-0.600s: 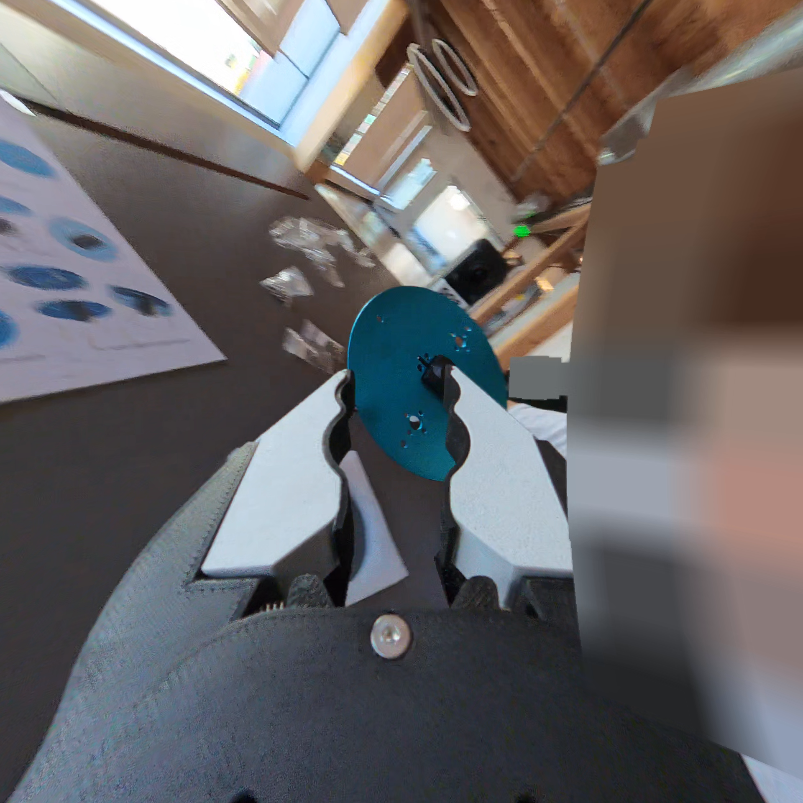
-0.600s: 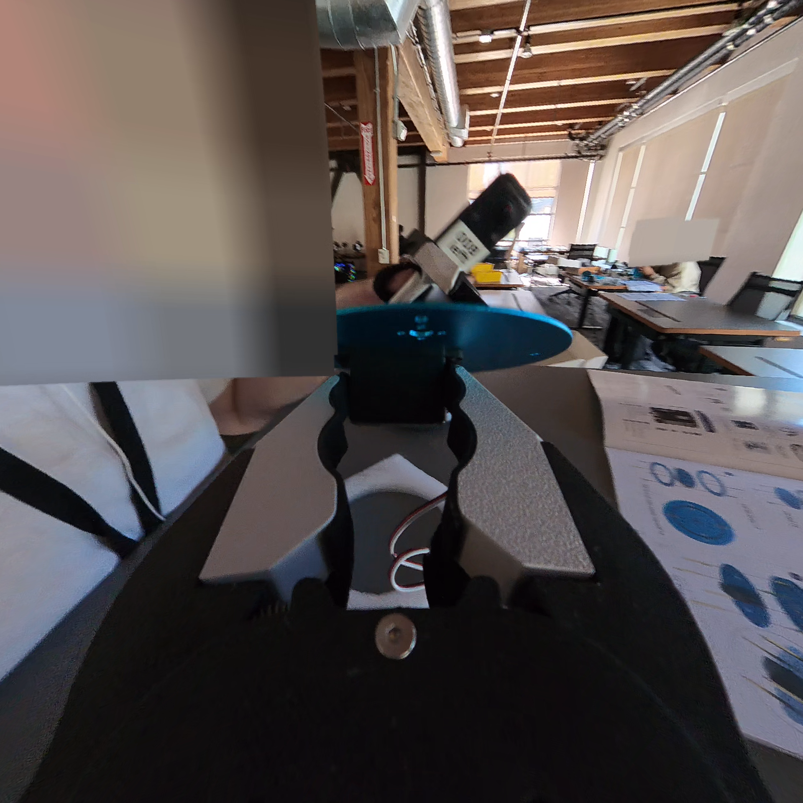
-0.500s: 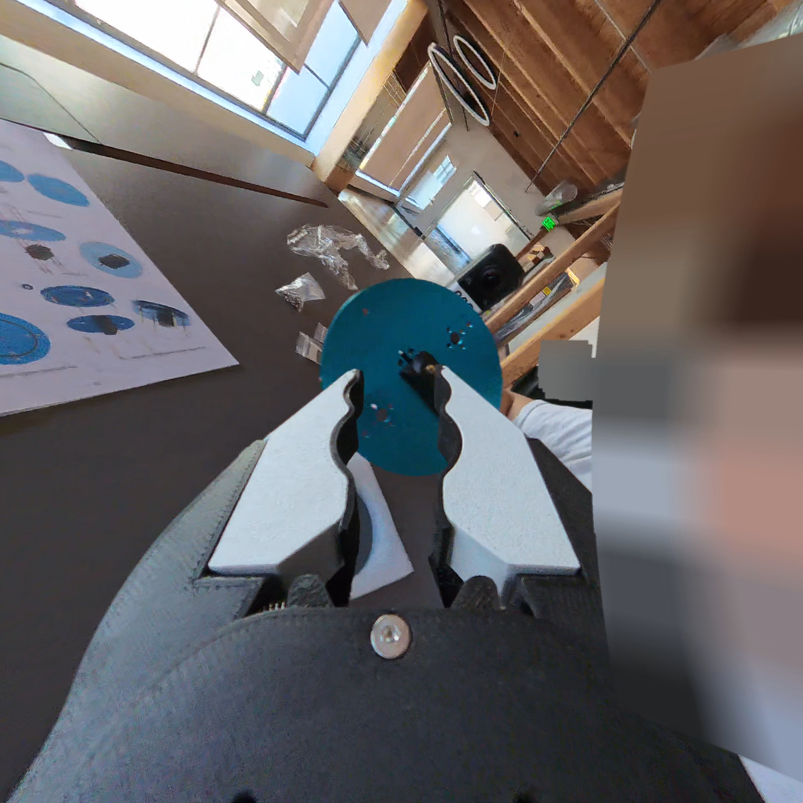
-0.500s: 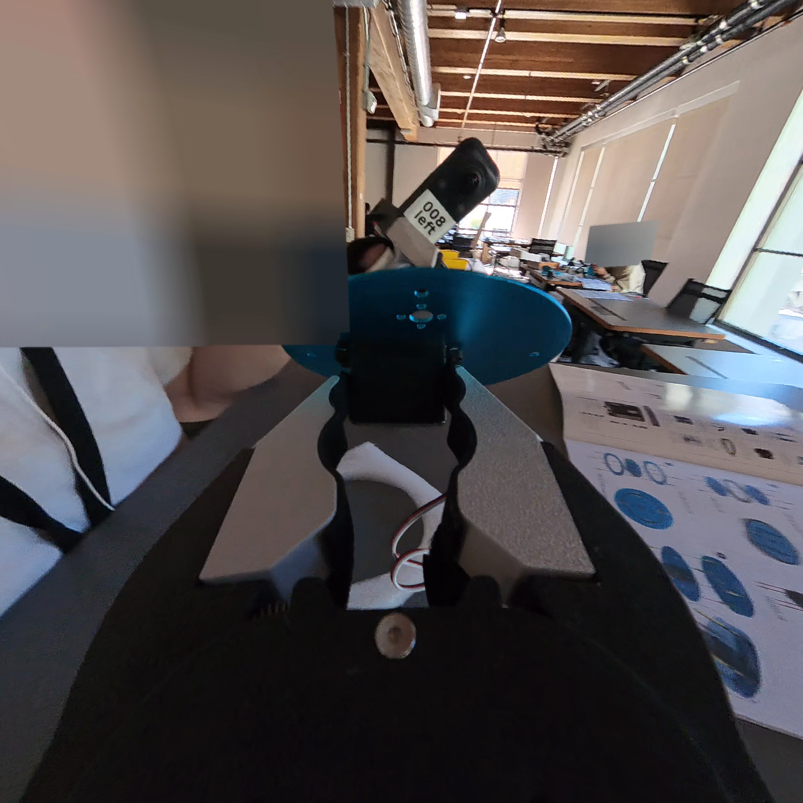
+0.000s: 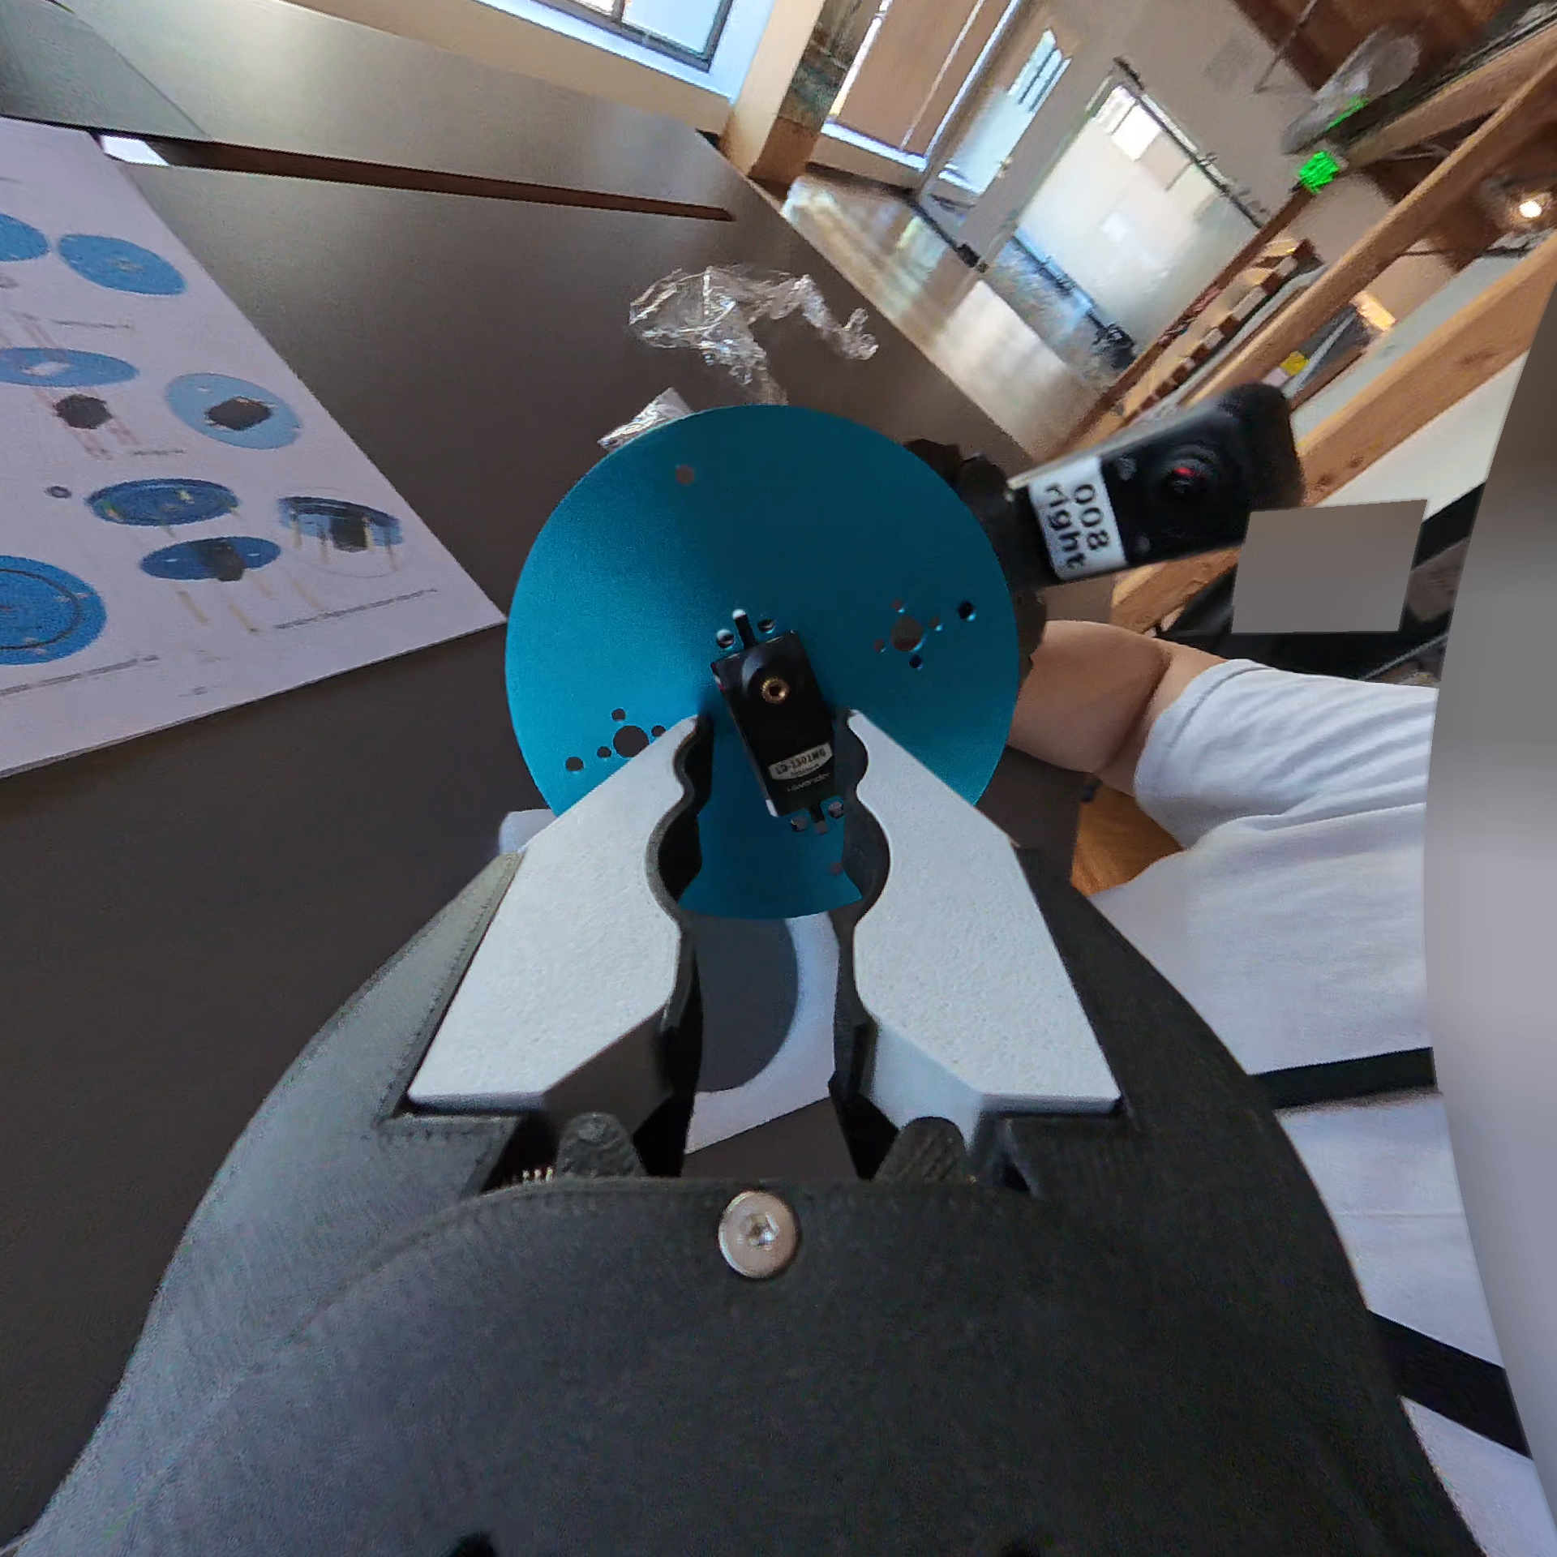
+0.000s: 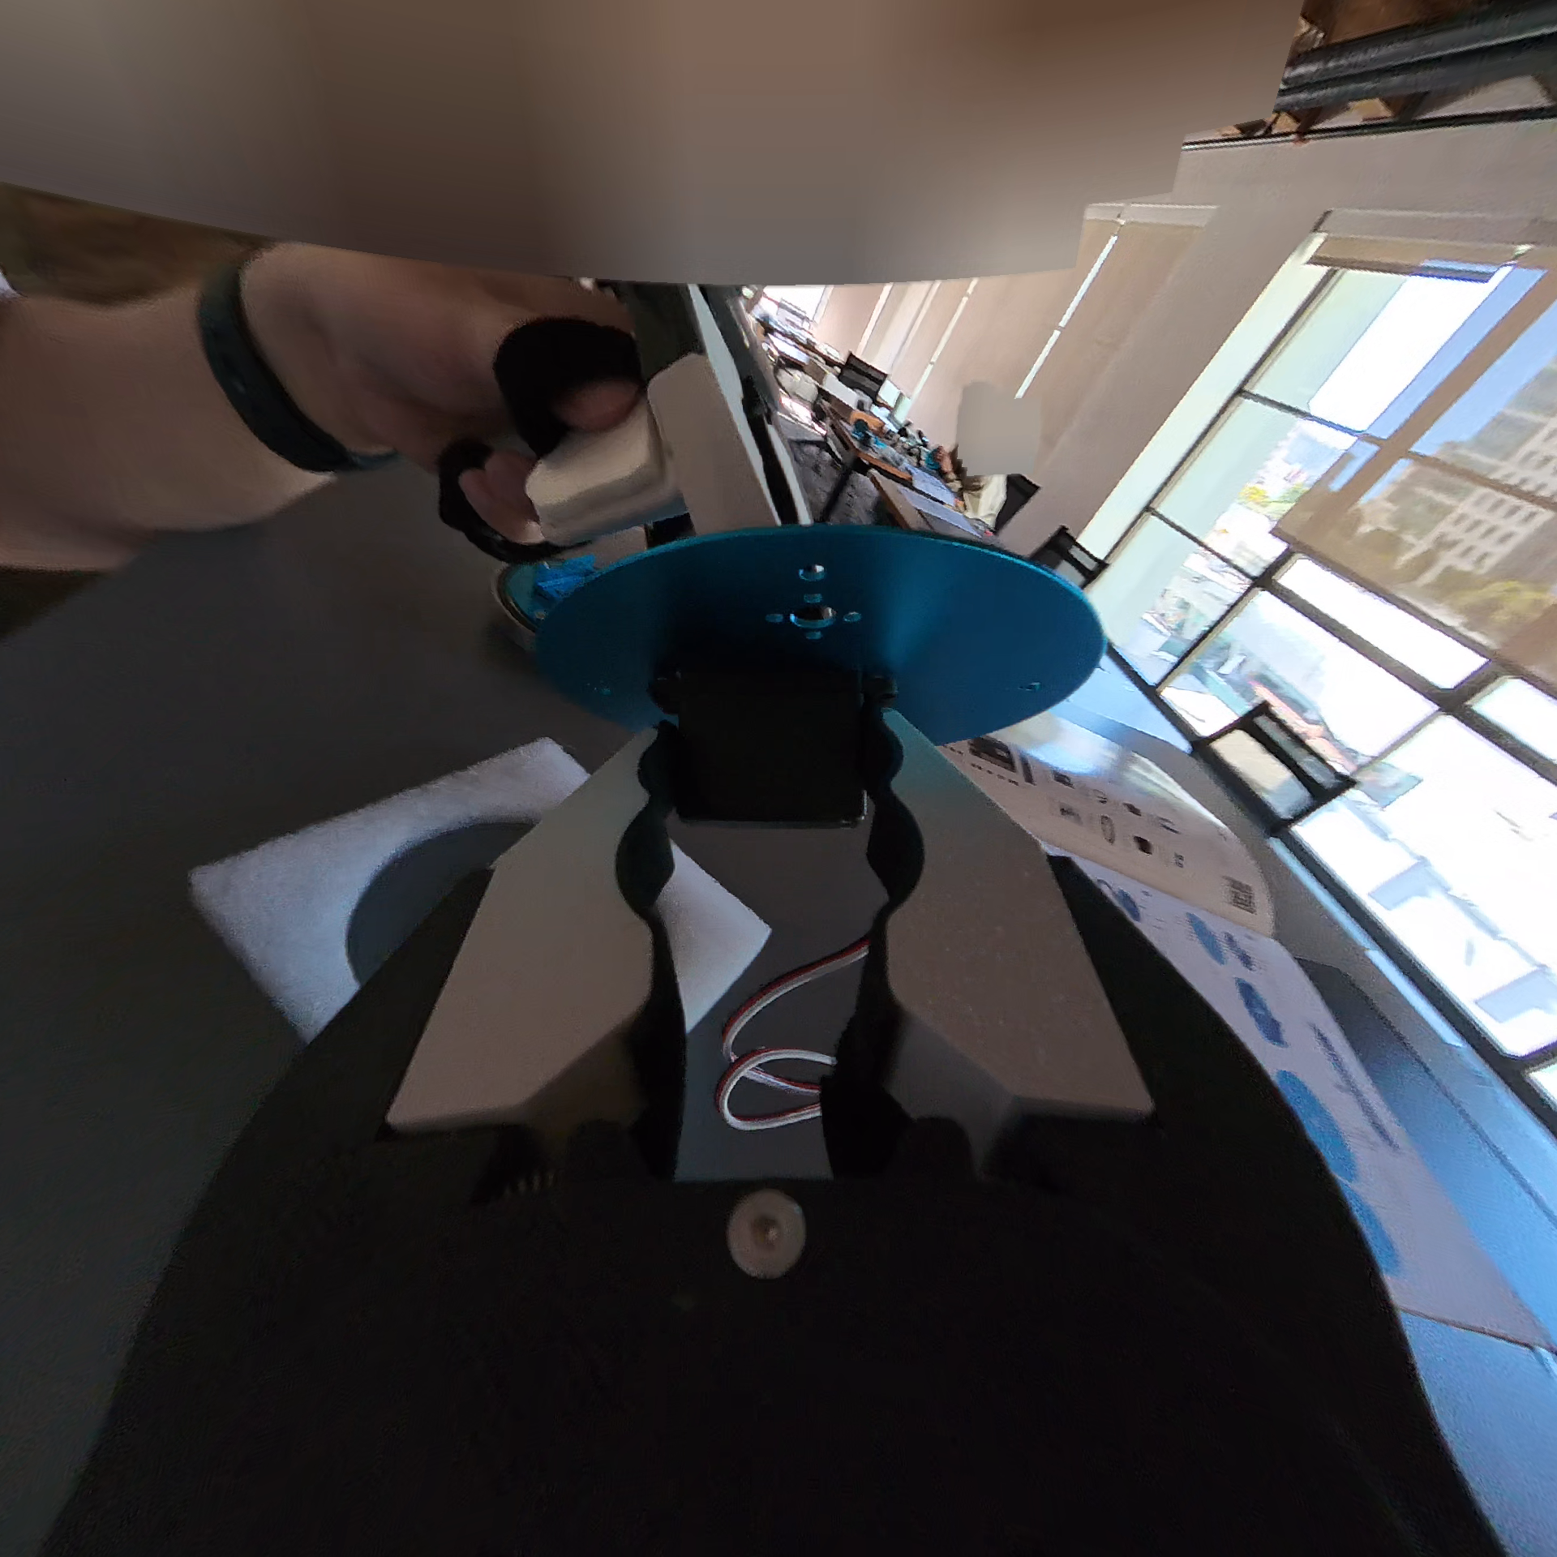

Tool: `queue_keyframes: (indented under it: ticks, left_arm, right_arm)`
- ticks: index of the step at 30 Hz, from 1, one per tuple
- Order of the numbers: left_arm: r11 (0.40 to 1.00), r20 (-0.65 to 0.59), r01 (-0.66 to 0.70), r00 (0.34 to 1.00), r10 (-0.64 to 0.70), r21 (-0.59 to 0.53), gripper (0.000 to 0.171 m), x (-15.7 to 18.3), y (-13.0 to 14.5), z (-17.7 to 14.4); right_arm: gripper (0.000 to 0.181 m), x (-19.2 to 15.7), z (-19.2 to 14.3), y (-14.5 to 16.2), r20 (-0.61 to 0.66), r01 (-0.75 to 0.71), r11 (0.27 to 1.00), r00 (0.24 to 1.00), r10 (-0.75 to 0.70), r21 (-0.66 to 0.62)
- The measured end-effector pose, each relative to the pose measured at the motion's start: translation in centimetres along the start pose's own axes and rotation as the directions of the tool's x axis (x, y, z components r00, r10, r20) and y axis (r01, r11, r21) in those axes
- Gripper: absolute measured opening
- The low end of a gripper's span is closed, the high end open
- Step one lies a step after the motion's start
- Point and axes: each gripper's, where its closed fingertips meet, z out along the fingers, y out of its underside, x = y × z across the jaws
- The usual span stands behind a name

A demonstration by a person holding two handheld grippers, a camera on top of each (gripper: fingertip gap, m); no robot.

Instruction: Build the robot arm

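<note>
Blue anodised metal disc (image 6: 821,623) with a black servo block (image 6: 767,746) fixed through it, held up above the dark tabletop (image 5: 253,885).

Right gripper (image 6: 768,758) has its jaws clamped on the servo body below the plate, which leaves the disc's flat face turned toward the left gripper (image 5: 771,758). That one's jaws stand apart, one white finger either side of the servo's top face, and I cannot tell whether they touch it. Red-and-white servo wires (image 6: 783,1045) loop down between the right gripper's fingers. A white foam pad with a round cutout (image 6: 337,851) lies on the table below the disc. In the left wrist view the printed instruction sheet (image 5: 168,505) sits at nine o'clock and crumpled clear plastic bags (image 5: 733,316) at twelve, well apart from the disc's rim, leaving open room all round.
</note>
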Motion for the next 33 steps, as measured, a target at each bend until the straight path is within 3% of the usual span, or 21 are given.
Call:
queue_keyframes:
  ticks: [3, 5, 12, 15, 18, 22, 33]
  left_arm:
    - [1.000, 0.011, 0.007, 1.000, -0.007, -0.009, 0.035, -0.1, 0.1, 0.0]
    - [0.999, 0.046, -0.015, 0.999, 0.017, -0.037, 0.021, -0.4, 0.5, 0.0]
    - [0.988, 0.148, -0.066, 0.985, 0.086, -0.137, 0.021, -1.0, 2.1, 0.2]
    - [0.965, 0.212, -0.088, 0.967, 0.142, -0.246, 0.021, -1.6, 4.3, 0.5]
    - [0.959, 0.216, -0.034, 0.971, 0.097, -0.280, 0.021, -1.7, 5.7, 0.4]
    - [0.952, 0.223, 0.025, 0.974, 0.046, -0.304, 0.020, -1.8, 6.6, -0.2]
    - [0.885, 0.333, 0.007, 0.928, 0.169, -0.466, 0.020, -2.5, 6.9, -1.3]
  right_arm:
    - [0.043, 0.0, 0.4, 0.4, -0.043, 0.049, 0.998, 0.998, -0.051, -0.045]
    - [0.043, -0.1, 0.5, 0.5, -0.065, 0.069, 0.995, 0.995, -0.074, -0.068]
    - [0.043, -1.2, 0.9, 1.9, -0.074, 0.128, 0.980, 0.987, -0.140, -0.155]
    - [0.043, -2.7, 1.1, 3.7, -0.022, 0.143, 0.962, 0.988, -0.152, -0.233]
    - [0.043, -3.8, 1.2, 4.4, 0.030, 0.206, 0.942, 0.978, -0.206, -0.265]
    - [0.043, -4.9, 1.5, 4.4, 0.098, 0.149, 0.957, 0.987, -0.128, -0.249]
    - [0.043, -5.4, 0.7, 4.3, 0.225, 0.013, 0.977, 0.974, 0.036, -0.214]
